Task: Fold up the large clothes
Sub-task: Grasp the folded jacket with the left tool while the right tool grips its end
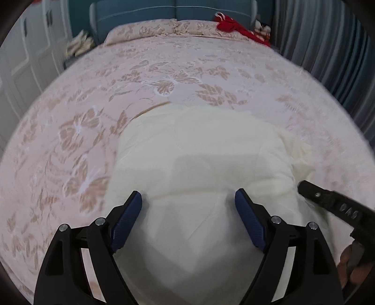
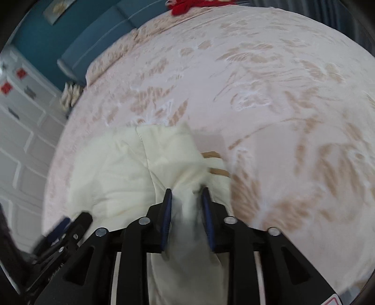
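A cream padded garment [image 1: 201, 159] lies partly folded on the pink floral bedspread [image 1: 164, 70]. My left gripper [image 1: 188, 198] is open just above the garment's near part, with its blue pads [image 1: 127, 220] wide apart and nothing between them. My right gripper [image 2: 187, 194] is shut on a bunched fold of the cream garment [image 2: 131, 164] at its right edge. A tan lining [image 2: 215, 171] shows beside that fold. The right gripper's black finger [image 1: 332, 204] shows at the right of the left wrist view. The left gripper [image 2: 68, 227] shows at the lower left of the right wrist view.
A red garment [image 1: 236, 25] lies at the far right corner of the bed by the teal headboard [image 1: 175, 10]. White cupboards [image 2: 21, 140] stand to the left of the bed. Grey curtains [image 1: 328, 47] hang to the right.
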`<state>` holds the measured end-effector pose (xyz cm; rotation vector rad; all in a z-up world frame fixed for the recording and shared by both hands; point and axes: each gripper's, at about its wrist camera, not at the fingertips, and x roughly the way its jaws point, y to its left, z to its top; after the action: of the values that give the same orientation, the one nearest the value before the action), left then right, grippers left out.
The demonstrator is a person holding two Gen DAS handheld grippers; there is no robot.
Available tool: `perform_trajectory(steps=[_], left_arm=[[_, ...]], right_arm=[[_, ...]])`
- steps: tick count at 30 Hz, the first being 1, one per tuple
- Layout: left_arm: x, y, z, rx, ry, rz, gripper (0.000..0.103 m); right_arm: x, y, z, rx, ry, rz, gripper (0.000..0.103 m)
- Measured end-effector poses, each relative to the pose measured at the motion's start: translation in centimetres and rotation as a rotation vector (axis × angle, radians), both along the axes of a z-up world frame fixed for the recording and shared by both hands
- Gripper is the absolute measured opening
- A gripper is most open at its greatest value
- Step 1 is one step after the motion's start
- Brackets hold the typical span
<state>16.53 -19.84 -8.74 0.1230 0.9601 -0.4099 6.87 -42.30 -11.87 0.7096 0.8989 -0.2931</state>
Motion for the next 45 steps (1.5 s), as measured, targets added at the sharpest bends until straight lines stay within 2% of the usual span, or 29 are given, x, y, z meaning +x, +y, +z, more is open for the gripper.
perform_trajectory(steps=[1, 3, 6, 7, 9, 12, 15, 18, 20, 23, 25, 26, 27, 28, 33, 35, 38, 41, 45], left_arm=[[-0.2, 1.1, 0.6, -0.022, 0.016, 0.016, 0.083], [-0.5, 4.2, 1.4, -0.089, 0.076, 0.045, 0.087], [-0.5, 7.6, 0.9, -0.156, 0.169, 0.077, 0.089], [-0.4, 9.0, 0.2, -0.186, 0.226, 0.092, 0.089], [-0.4, 10.3, -0.9, -0.229, 0.283, 0.11, 0.089], [-0.6, 11.2, -2.7, -0.328, 0.388, 0.116, 0.093], [-0.7, 10.7, -4.0, -0.377, 0.433, 0.099, 0.097], [-0.6, 10.1, -4.7, -0.43, 0.476, 0.097, 0.097], [-0.7, 9.6, -4.4, -0.421, 0.473, 0.096, 0.096], [-1.1, 8.9, -2.9, -0.382, 0.436, 0.06, 0.083], [-1.6, 9.2, -1.8, -0.364, 0.407, 0.027, 0.071], [-1.8, 9.3, -1.1, -0.353, 0.392, 0.008, 0.064], [-2.0, 9.4, -0.6, -0.349, 0.383, -0.003, 0.058], [-2.3, 9.5, 0.2, -0.346, 0.37, -0.018, 0.055], [-3.9, 11.1, 3.4, -0.253, 0.284, -0.046, 0.055], [-4.0, 11.9, 2.9, -0.231, 0.306, -0.033, 0.057], [-3.8, 12.3, 0.5, -0.189, 0.354, -0.001, 0.062], [-3.8, 12.5, -0.3, -0.165, 0.329, 0.028, 0.068], [-3.5, 12.0, -0.3, -0.123, 0.293, 0.028, 0.077]], right_arm=[[-0.7, 0.0, 0.7, -0.004, -0.006, -0.006, 0.042], [-2.7, 0.3, 1.7, -0.02, 0.01, 0.004, 0.053], [-4.8, 0.5, 1.2, 0.04, 0.049, 0.04, 0.062], [-5.3, 0.6, 0.7, 0.069, 0.056, 0.045, 0.064], [-6.2, 0.7, -0.3, 0.125, 0.057, 0.029, 0.069], [-6.4, 0.5, -1.9, 0.23, 0.048, 0.012, 0.069], [-5.9, 0.5, -3.0, 0.321, 0.032, 0.012, 0.07], [-5.3, 0.7, -3.6, 0.356, 0.019, 0.009, 0.07], [-4.8, 0.8, -3.9, 0.369, 0.016, 0.007, 0.07], [-4.1, 0.8, -3.9, 0.367, 0.017, 0.023, 0.065], [-3.6, 1.2, -3.2, 0.343, 0.013, 0.056, 0.05], [-3.4, 1.3, -2.7, 0.326, 0.011, 0.071, 0.046], [-3.3, 1.6, -2.1, 0.303, 0.006, 0.089, 0.034], [-3.1, 2.1, -1.3, 0.283, -0.001, 0.109, 0.03], [-3.4, 5.1, 0.9, 0.211, 0.02, 0.181, 0.027], [-3.7, 6.2, 0.4, 0.207, 0.041, 0.204, 0.028], [-3.6, 6.9, -1.2, 0.209, 0.073, 0.199, 0.034], [-3.3, 6.7, -1.7, 0.243, 0.075, 0.19, 0.041], [-2.4, 7.0, -1.8, 0.237, 0.09, 0.201, 0.046]])
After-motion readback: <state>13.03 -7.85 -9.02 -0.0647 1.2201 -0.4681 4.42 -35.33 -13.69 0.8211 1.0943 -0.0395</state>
